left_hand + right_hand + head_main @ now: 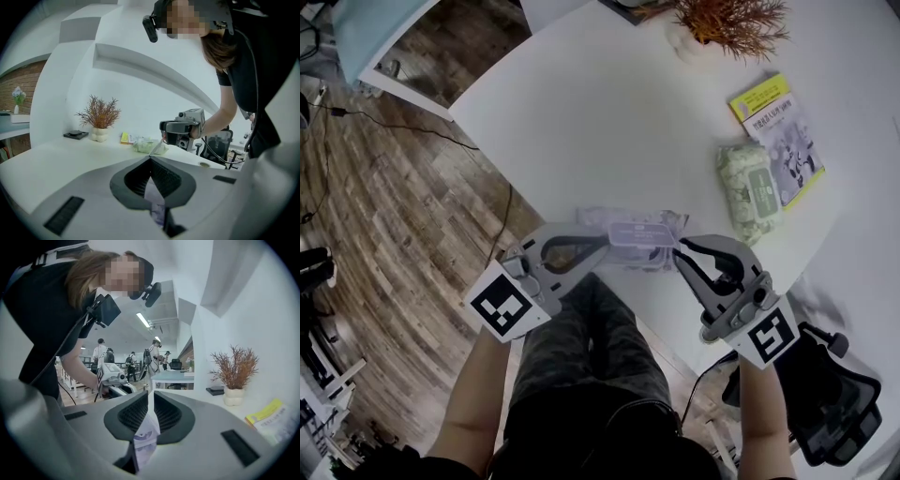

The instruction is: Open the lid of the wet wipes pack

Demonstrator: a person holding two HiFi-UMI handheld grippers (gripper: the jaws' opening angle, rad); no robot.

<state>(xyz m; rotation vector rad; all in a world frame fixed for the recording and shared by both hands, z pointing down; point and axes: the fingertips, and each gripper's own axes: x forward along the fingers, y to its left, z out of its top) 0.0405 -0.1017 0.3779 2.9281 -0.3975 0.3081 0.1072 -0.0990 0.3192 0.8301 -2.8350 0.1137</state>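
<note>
Wet wipes pack (630, 225), the lavender one, sits at the near edge of the white table (581, 122), right in front of you, and you have it from both ends. Your left gripper (607, 246) reaches in from the left with its jaws pressed together on a thin fold of the pack's wrapper. In the left gripper view that lavender film is squeezed between the ribbed pads (165, 180) and trails down below them.

Your right gripper (679, 247) meets the pack from the right, at the end of the lid (639, 232). Its jaws are nearly together, pinching a lavender-and-white printed flap. In the right gripper view that flap stands between the pads (167, 414) and hangs below them. Whether the lid has lifted off the pack, I can't tell from up top. Both grippers lie close to level, tips facing each other across the pack.

Farther back on the table, to your right, a green wipes pack (748, 192) lies against a yellow booklet (783, 131), well apart from your work. A dried plant (727, 23) in a white pot stands at the far edge. Off the table's right corner a black office chair (830, 394) stands over the wood floor (384, 216).
</note>
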